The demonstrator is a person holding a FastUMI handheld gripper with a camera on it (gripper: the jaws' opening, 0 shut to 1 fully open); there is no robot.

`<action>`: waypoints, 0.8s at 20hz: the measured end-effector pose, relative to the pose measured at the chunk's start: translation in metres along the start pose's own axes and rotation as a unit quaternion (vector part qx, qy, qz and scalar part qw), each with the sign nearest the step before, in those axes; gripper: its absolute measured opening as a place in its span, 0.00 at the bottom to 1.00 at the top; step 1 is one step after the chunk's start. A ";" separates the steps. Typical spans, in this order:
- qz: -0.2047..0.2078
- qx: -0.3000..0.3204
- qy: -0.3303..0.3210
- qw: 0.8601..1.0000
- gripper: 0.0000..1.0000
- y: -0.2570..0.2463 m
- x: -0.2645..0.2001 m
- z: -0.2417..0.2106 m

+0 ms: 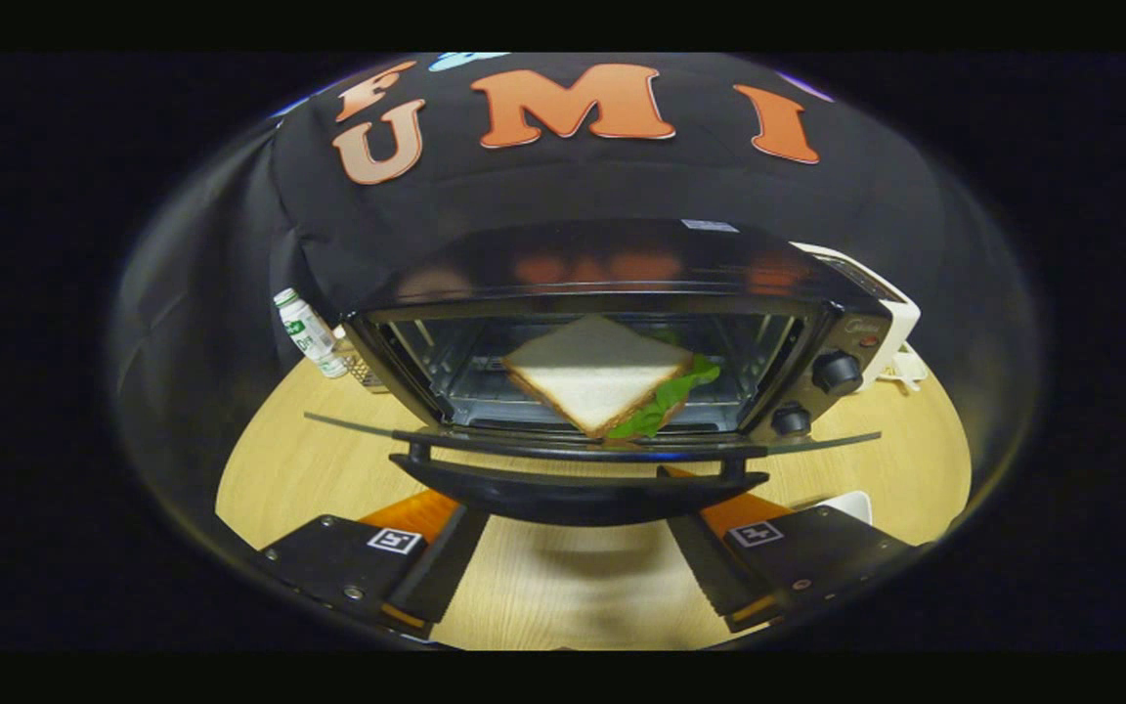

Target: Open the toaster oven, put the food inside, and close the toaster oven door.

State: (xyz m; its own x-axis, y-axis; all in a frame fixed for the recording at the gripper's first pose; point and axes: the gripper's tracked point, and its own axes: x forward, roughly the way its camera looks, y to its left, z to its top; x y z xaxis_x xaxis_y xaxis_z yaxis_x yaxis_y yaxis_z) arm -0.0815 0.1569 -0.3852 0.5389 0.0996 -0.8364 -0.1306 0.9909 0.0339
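Observation:
A black toaster oven (pixel 622 264) stands on the wooden table just ahead of me, its glass door (pixel 583 445) folded down flat toward me with the handle (pixel 578 484) at its front edge. A sandwich (pixel 607 376) of white bread with green lettuce lies on the rack at the mouth of the oven, one corner over the door hinge. My gripper (pixel 573 572) is open, its two fingers wide apart below and just short of the door handle, holding nothing.
Two knobs (pixel 835 372) sit on the oven's right panel. A small white bottle (pixel 309 332) stands left of the oven, a white appliance (pixel 890 313) to its right. A white object (pixel 846 504) lies on the table (pixel 573 596) near the right finger.

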 end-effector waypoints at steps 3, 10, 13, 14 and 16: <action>-0.002 -0.004 -0.020 1.000 0.98 0.001 0.004 0.024; -0.006 0.002 -0.040 0.999 0.98 -0.009 -0.009 0.063; 0.003 0.017 -0.043 0.999 0.98 0.002 -0.007 0.066; 0.008 0.018 -0.044 0.999 0.98 0.005 -0.017 0.064; 0.011 0.009 -0.062 0.998 0.98 0.002 -0.036 0.071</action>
State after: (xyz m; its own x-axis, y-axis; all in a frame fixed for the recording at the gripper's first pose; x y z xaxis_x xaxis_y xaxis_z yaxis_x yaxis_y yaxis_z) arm -0.0424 0.1615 -0.3159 0.6354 0.1305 -0.7610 -0.1284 0.9898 0.0626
